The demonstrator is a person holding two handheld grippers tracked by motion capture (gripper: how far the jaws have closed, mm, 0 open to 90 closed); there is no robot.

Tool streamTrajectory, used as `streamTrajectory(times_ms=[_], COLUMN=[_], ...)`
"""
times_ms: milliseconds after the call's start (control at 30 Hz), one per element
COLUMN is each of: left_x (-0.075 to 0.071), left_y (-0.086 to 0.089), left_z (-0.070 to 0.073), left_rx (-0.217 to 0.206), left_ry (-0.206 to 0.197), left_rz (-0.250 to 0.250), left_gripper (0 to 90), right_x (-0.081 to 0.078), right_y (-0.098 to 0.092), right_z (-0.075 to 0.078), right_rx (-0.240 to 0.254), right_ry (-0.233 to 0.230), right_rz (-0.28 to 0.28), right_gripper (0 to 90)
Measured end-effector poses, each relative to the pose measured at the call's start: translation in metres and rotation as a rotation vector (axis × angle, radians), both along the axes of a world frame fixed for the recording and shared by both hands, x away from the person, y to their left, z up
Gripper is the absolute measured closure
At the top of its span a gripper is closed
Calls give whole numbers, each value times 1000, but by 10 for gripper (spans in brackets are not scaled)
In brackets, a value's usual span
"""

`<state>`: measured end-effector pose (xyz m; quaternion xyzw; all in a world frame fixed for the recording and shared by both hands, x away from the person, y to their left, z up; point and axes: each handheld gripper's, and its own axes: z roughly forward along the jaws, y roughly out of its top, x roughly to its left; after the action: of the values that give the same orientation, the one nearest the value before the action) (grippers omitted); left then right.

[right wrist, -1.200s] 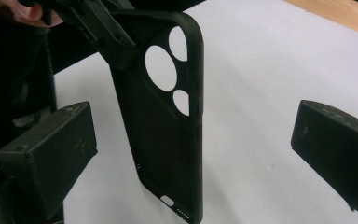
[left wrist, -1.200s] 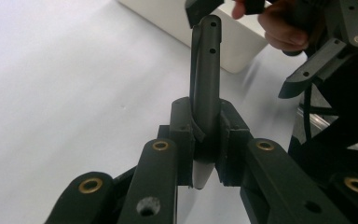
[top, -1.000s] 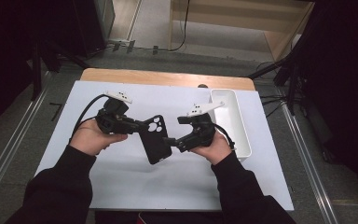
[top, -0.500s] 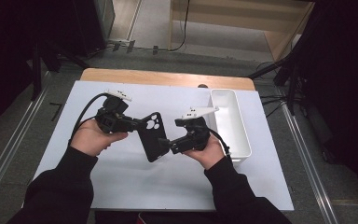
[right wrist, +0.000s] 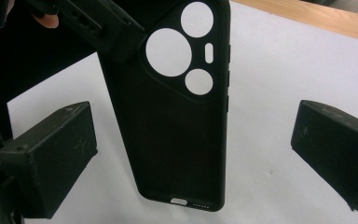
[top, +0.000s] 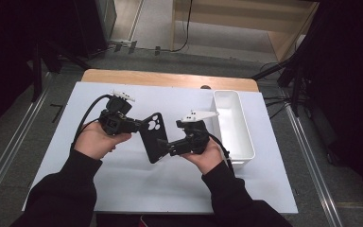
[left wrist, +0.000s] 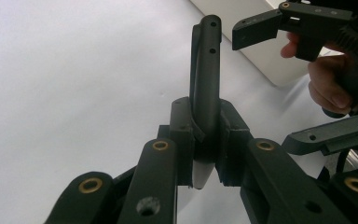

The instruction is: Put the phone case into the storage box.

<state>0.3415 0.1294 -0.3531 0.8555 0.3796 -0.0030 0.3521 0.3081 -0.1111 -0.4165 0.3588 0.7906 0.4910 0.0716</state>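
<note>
My left gripper (left wrist: 204, 154): clenched on the phone case (left wrist: 206, 70), pads pinching its thin edge near the camera-cutout end; seen low centre in the left gripper view.
My right gripper (right wrist: 191, 158): jaws spread wide, one at lower left and one at right of the right gripper view, the case between them but untouched.
Phone case, place: held up off the table, mid-frame in the high view (top: 153, 137), between my two hands.
Phone case, build: black, thin-walled, an empty shell with round lens holes at the top and a port slot at the bottom; I judge it very light.
Phone case, feel: likely soft and bendy rubber, so it should flex rather than crack; matte, probably not slippery.
Where I would grip: across the long side walls at the lower half, well clear of the cutouts, where the wall is whole.
Risk: a one-edge pinch lets it sag or twist.
White sheet (top: 123, 189): covers the table beneath.
White bin (top: 238, 142): right of my right hand, farther back.
</note>
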Motion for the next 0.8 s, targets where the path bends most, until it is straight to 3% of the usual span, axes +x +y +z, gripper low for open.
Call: streamTrajectory(times_ms=[333,567,800], left_x=[-3,-2,-4], left_y=[-5,-7,-11], left_z=[2,0,2], left_rx=[6,-3,11], left_ry=[5,46,35], left_rz=[22,53,66], left_gripper=[791,791,790], right_x=[-6,-9,-9], right_y=[7,14,21], right_z=[-1,-3,-6], right_rx=[6,-6,-9], right_ry=[-5,-21,-31], right_rz=[-35,-65,-88], right_gripper=[0,0,0])
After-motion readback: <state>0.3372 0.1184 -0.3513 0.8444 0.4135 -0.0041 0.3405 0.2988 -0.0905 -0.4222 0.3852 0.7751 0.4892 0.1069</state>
